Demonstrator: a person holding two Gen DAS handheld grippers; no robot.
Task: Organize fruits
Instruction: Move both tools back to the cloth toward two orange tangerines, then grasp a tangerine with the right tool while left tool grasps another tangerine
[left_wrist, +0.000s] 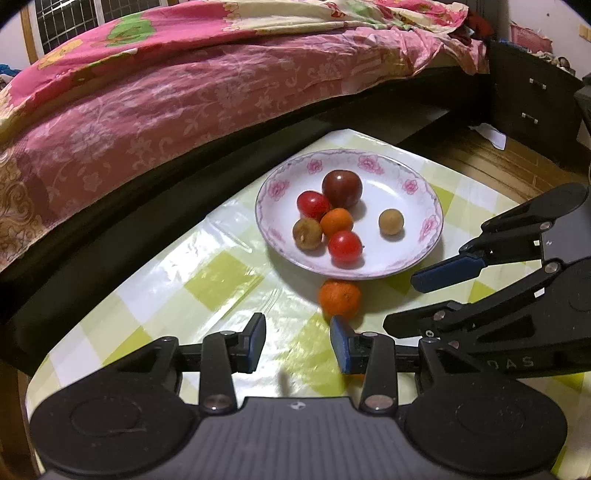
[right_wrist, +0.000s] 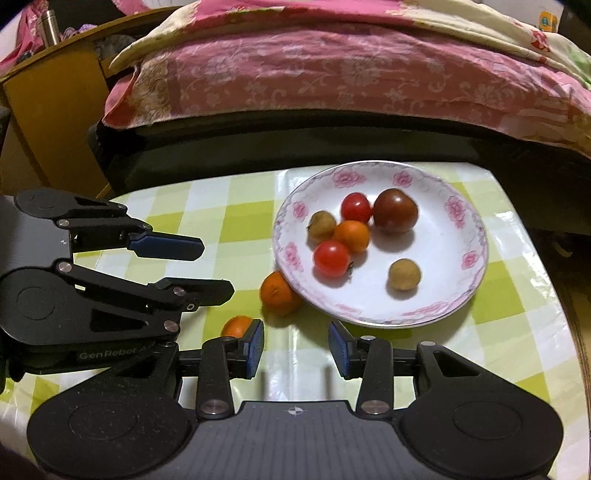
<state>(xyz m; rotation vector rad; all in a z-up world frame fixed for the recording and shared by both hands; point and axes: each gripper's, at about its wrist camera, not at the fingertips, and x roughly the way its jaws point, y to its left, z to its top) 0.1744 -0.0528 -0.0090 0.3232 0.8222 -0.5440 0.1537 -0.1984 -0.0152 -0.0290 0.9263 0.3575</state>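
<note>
Nearest in both wrist views are the two tools, each with blue-padded fingers. Left tool (left_wrist: 298, 341) hangs over the checked green-and-white worktop (left_wrist: 207, 280) with its jaws parted and nothing between the pads; a small orange fruit (right_wrist: 236, 326) lies on the cloth just beside its right finger, partly hidden behind the pad, and whether they touch cannot be told. Right tool (right_wrist: 296, 345) is likewise released, its jaws apart over bare cloth with no fruit inside them. The tools sit close together side by side, the left one's upper blue finger (right_wrist: 170, 246) reaching toward the plate in the right wrist view. Just beyond the fingertips a larger tangerine (left_wrist: 340, 299) rests on the worktop, tucked against the near rim of the plate. The white plate (left_wrist: 424, 206), edged with pink flowers, stands farther back near the far right corner of the worktop. It holds a cluster of fruits on its left side: a red cherry tomato (left_wrist: 345, 246) nearest, a brownish longan (left_wrist: 307, 233) to its left, a small orange (left_wrist: 337, 221) in the middle, a second red tomato (left_wrist: 313, 205) behind, and a big dark red-brown tomato (left_wrist: 342, 188) farthest. Another longan (left_wrist: 391, 222) lies apart on the right side of the plate. Beyond the worktop runs a dark bed frame (left_wrist: 184, 184) covered with a pink floral bedspread (left_wrist: 166, 92).
</note>
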